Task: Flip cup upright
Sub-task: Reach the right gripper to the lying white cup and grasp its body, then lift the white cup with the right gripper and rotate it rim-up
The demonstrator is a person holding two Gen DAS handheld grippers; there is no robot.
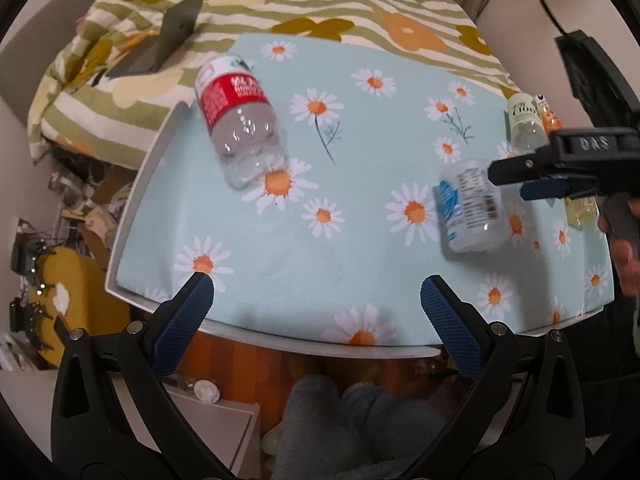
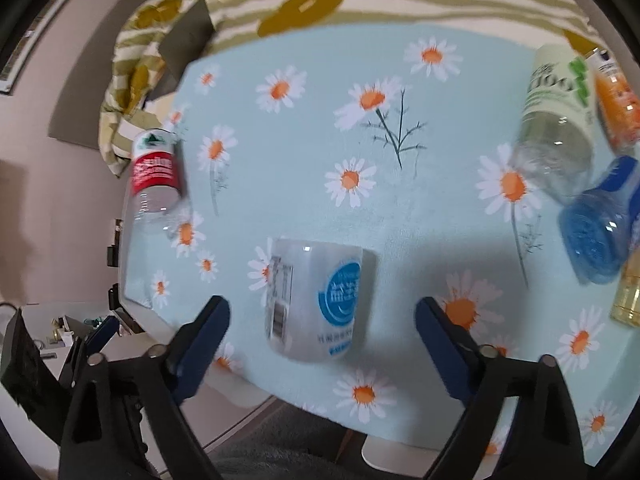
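Note:
A white cup with a blue round logo and a barcode (image 2: 314, 300) stands upside down on the daisy-print tablecloth (image 2: 400, 208). It also shows in the left wrist view (image 1: 470, 206) at the right. My right gripper (image 2: 322, 316) is open, its blue-padded fingers (image 2: 204, 332) on either side of the cup without touching it. It shows from the side in the left wrist view (image 1: 516, 182). My left gripper (image 1: 316, 304) is open and empty at the table's front edge, well left of the cup.
A red-label plastic bottle (image 1: 236, 120) lies upside down at the table's left. A green-label bottle (image 2: 560, 120), an orange one (image 2: 616, 100), a blue one (image 2: 600, 232) and a yellow one (image 2: 628, 292) crowd the right edge. A striped flowered blanket (image 1: 280, 4) lies behind.

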